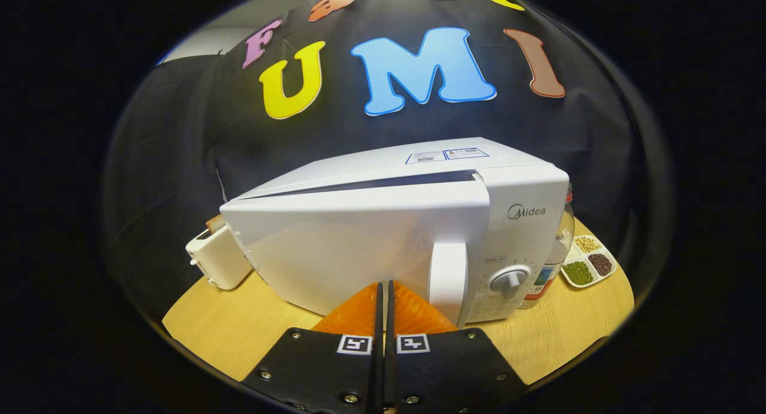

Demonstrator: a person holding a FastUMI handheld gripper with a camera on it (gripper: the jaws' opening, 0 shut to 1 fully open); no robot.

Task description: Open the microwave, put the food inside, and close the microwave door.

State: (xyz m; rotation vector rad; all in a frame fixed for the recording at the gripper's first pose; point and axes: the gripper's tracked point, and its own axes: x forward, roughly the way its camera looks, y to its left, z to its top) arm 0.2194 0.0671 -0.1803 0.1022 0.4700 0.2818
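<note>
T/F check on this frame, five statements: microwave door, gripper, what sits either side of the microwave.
1. The microwave door is wide open. False: it looks shut or nearly so.
2. The gripper fingers are together, with nothing between them. True.
3. A toaster stands beside the microwave on the side away from its dial. True.
4. The tray of beans sits on top of the microwave. False: it is on the table, past the jar.
5. The gripper is clamped on the door handle. False: the handle is just ahead, ungripped.
</note>
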